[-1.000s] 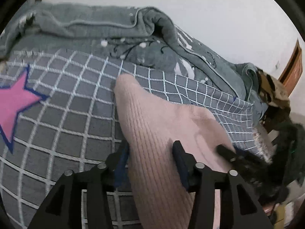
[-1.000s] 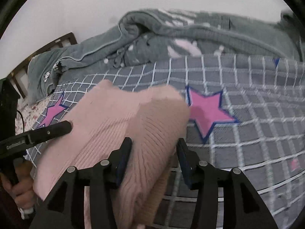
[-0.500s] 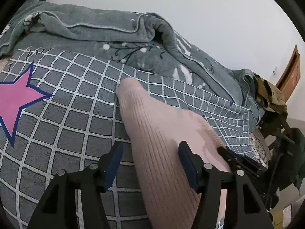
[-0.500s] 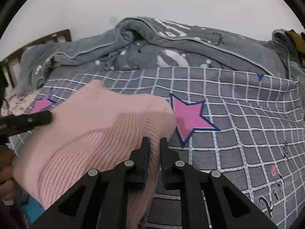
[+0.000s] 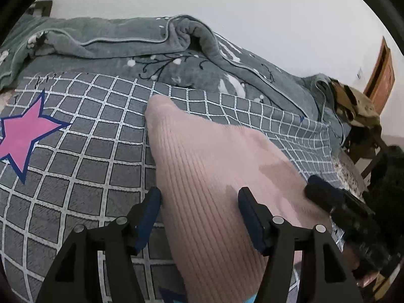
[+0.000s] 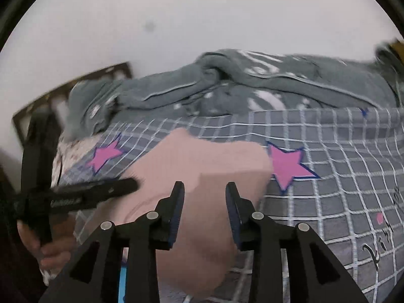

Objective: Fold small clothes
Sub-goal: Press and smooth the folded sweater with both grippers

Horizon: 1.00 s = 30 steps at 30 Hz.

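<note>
A pink ribbed knit garment (image 5: 214, 166) lies folded on the grey checked bed cover (image 5: 83, 151). My left gripper (image 5: 199, 202) hovers over its near left part. One fingertip is at the garment's left edge and the other over the knit, and the jaws are opening without pressing on it. In the right wrist view the garment (image 6: 214, 161) sits under my right gripper (image 6: 204, 192), whose jaws are opening and hold nothing. Each gripper shows in the other's view: the right gripper (image 5: 328, 199) at the garment's right side, the left gripper (image 6: 101, 192) at its left, held by a hand (image 6: 32, 242).
A crumpled grey blanket (image 5: 156, 48) is heaped along the far side of the bed against a white wall. Pink stars (image 6: 287, 166) mark the cover. A wooden headboard (image 6: 75, 88) stands at the left, and a chair piled with clothes (image 5: 358, 106) beyond the bed's right end.
The right gripper was shut on the garment's folded edge half a second ago and has since let go and drawn back. The left jaws have widened a little.
</note>
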Each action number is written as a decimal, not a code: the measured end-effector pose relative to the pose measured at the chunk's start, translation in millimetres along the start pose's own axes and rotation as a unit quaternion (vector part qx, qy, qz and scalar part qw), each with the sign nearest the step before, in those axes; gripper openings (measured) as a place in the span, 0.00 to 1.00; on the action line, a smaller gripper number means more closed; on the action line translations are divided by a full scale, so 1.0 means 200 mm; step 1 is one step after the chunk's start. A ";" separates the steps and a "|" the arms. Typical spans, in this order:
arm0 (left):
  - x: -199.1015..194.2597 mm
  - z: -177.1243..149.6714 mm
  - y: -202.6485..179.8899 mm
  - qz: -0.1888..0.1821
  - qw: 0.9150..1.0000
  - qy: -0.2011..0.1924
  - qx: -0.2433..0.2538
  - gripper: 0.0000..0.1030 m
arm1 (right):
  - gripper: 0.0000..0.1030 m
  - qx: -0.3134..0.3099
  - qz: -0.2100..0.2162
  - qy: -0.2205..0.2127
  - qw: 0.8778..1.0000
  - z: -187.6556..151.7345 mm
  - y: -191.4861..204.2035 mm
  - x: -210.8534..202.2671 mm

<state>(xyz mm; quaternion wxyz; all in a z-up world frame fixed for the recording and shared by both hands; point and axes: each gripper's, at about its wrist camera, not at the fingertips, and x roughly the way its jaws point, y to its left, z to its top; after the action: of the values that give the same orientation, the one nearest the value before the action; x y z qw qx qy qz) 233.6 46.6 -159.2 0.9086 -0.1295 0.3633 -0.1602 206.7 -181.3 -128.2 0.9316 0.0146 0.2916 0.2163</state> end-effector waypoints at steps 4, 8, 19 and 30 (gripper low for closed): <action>-0.01 -0.05 -0.04 0.021 0.999 0.015 0.043 0.63 | 0.32 -0.060 0.004 0.034 0.998 -0.10 0.09 0.06; 0.00 -0.09 -0.03 0.032 0.998 0.028 0.051 0.66 | 0.31 -0.052 -0.015 0.060 0.997 -0.12 0.07 0.13; 0.01 -0.12 -0.05 0.048 0.996 0.027 0.067 0.72 | 0.32 -0.029 -0.001 0.073 0.997 -0.14 0.01 0.16; 0.03 -0.11 -0.05 0.053 0.996 0.027 0.069 0.77 | 0.32 -0.031 -0.004 0.072 0.997 -0.15 0.01 0.16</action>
<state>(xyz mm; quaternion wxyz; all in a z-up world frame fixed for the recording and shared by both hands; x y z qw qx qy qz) 220.6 32.2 -175.5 0.9124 -0.0425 0.3822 -0.1403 213.8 -168.6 -169.5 0.9091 -0.0310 0.3512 0.2220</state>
